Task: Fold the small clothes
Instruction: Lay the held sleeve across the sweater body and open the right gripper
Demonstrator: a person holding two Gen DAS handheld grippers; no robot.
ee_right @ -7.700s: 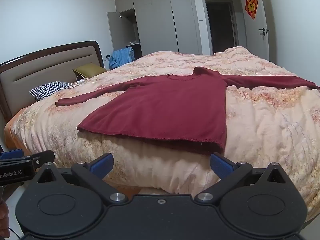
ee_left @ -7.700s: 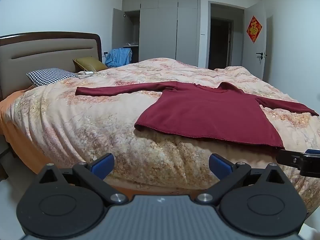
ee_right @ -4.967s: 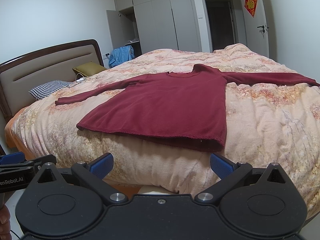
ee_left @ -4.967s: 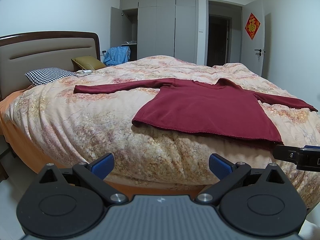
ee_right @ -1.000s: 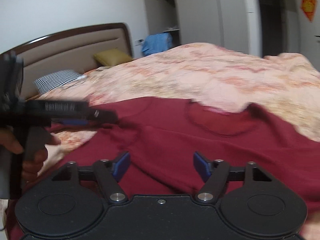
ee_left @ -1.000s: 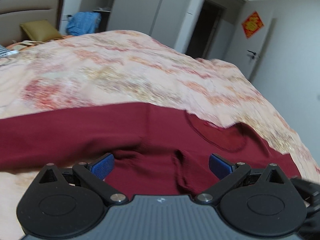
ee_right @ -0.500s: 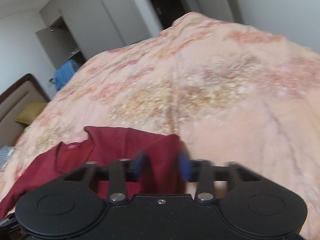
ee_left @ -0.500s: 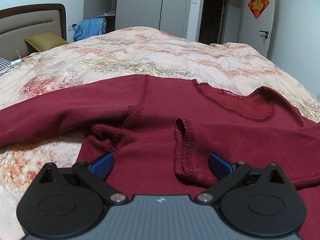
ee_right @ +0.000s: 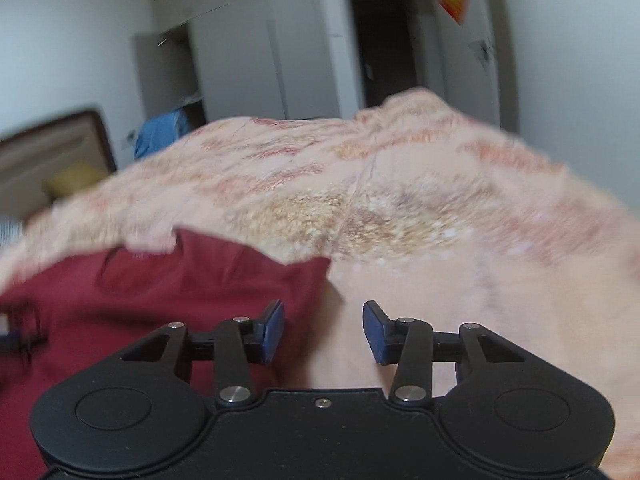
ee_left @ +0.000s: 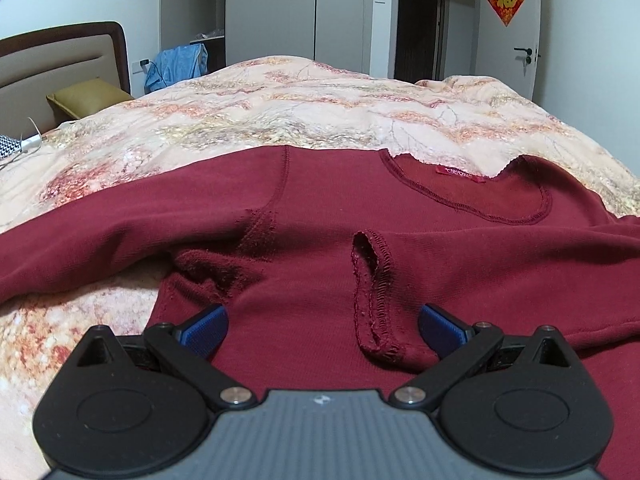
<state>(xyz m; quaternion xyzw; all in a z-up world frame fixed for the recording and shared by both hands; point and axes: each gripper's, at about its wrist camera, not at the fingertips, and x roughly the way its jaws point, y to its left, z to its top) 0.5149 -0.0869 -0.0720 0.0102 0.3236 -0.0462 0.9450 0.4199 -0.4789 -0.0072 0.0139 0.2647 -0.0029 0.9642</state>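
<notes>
Plainly, the fold is only partly made. In the left wrist view the dark red long-sleeved knit top [ee_left: 304, 216] lies flat on the peach floral quilt [ee_left: 320, 112] of the bed, neckline and red label away from the camera. One sleeve has been laid across the chest, its frayed cuff [ee_left: 374, 292] resting just ahead of the left gripper [ee_left: 322, 326]. That gripper's blue-padded fingers [ee_left: 206, 326] stand wide apart over the cloth and hold nothing. The other sleeve [ee_left: 88, 236] runs out straight toward the left edge, not folded in; so by my reading one sleeve is done, and that second sleeve and the body folds are left. Beyond the quilt stand a padded headboard with a dark wooden frame [ee_left: 60, 60], an olive-yellow pillow [ee_left: 86, 98] and a blue garment [ee_left: 178, 66] hanging by the open wardrobe.

In the right wrist view, which is blurred, the right gripper [ee_right: 323, 330] hovers at the top's side edge, where red cloth meets bare quilt. Its fingers [ee_right: 376, 332] are parted with nothing between them; the left pad sits over the red cloth, the right one over the quilt.

As for containers, none holds anything in either view; what is on the open wardrobe's shelves is too small to tell.
</notes>
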